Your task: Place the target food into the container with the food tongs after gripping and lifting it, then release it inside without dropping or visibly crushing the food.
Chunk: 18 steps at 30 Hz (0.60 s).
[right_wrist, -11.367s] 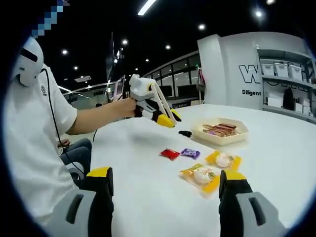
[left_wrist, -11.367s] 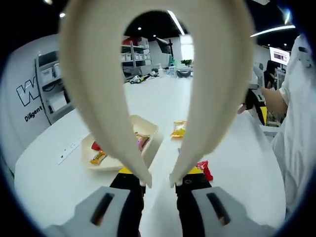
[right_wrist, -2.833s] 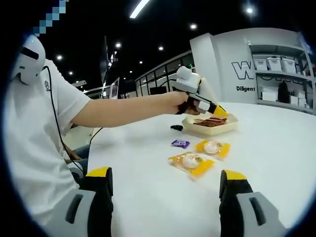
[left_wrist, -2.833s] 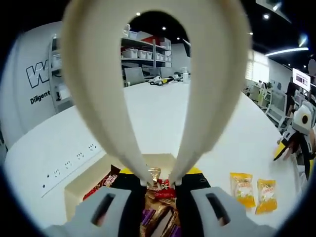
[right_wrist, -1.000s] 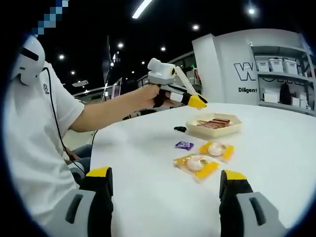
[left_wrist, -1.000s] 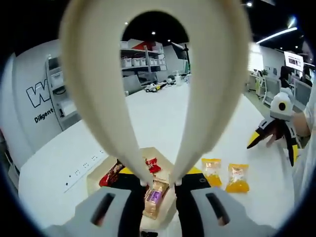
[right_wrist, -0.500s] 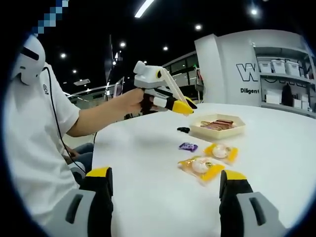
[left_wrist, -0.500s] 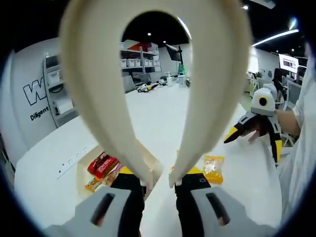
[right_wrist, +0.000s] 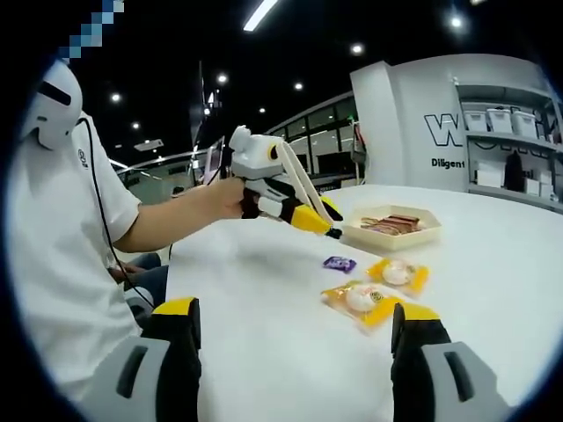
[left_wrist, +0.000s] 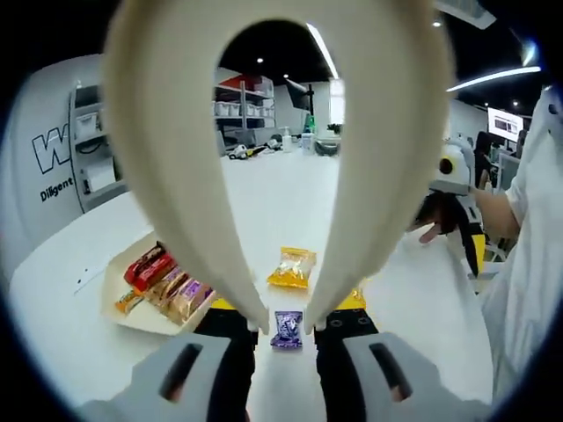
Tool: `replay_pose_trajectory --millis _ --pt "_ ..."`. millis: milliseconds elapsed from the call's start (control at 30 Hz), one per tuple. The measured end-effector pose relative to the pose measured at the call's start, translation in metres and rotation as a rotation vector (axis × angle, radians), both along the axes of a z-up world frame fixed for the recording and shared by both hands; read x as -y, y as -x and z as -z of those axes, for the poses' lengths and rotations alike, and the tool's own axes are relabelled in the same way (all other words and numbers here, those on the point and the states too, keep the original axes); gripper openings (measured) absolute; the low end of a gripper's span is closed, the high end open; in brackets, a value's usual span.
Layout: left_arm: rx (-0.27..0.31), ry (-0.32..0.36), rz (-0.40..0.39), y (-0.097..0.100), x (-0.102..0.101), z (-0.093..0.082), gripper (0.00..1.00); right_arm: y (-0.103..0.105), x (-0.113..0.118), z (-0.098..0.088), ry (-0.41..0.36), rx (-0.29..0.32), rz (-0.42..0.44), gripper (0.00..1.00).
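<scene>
One purple candy [left_wrist: 288, 330] centred between tongs [left_wrist: 281, 176] tips ahead of left gripper [left_wrist: 286, 327], jaws clamped on tongs, tips slightly apart, ready for pickup; right gripper [right_wrist: 297, 352] jaws wide, idle

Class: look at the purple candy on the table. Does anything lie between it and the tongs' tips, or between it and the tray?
Nothing visible. The purple candy lies on bare table between the tongs' open tips; the tray sits beside it, no object between.

Your left gripper [right_wrist: 327, 221] is raised on an outstretched arm; your right gripper's [right_wrist: 295, 338] jaws stand wide apart.
</scene>
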State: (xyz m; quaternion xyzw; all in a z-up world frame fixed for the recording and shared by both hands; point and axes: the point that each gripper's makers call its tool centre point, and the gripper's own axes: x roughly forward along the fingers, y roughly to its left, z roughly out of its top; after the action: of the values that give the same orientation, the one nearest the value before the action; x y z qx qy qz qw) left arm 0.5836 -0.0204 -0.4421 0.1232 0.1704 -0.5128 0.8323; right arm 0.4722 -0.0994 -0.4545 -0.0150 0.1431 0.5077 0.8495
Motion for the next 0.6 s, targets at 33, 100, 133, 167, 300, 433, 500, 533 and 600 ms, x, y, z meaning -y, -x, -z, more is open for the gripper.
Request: replay_pose_trajectory --millis 33,100,133,167,300,433,500,533,600 --pt "0.0 -0.001 0.005 0.001 0.001 0.001 0.23 0.0 0.0 0.0 -0.001 0.0 -0.001 0.9" --pt "-0.008 0.002 0.014 0.003 0.003 0.003 0.23 0.0 0.0 -0.001 -0.002 0.002 -0.001 0.9" --pt "-0.01 0.003 0.017 0.004 0.004 0.004 0.23 0.0 -0.001 -0.001 -0.003 0.002 -0.001 0.9" --pt "-0.01 0.003 0.021 0.005 0.005 0.004 0.23 0.0 -0.001 -0.001 -0.003 0.002 -0.001 0.9" --pt "-0.008 -0.001 0.03 0.006 0.009 0.008 0.24 0.001 0.0 0.001 -0.002 -0.001 0.0 0.9" --pt "-0.01 -0.009 0.028 0.004 0.012 0.014 0.25 0.001 0.002 0.002 -0.001 -0.004 0.003 0.9" --pt "-0.011 -0.011 0.027 0.003 0.012 0.016 0.25 0.001 0.002 0.002 -0.002 -0.004 0.004 0.9" --pt "-0.012 -0.012 0.027 0.003 0.013 0.017 0.25 0.001 0.002 0.002 -0.002 -0.005 0.004 0.9" --pt "-0.01 -0.013 0.026 0.002 0.013 0.018 0.25 0.001 0.003 0.003 -0.002 -0.005 0.004 0.9"
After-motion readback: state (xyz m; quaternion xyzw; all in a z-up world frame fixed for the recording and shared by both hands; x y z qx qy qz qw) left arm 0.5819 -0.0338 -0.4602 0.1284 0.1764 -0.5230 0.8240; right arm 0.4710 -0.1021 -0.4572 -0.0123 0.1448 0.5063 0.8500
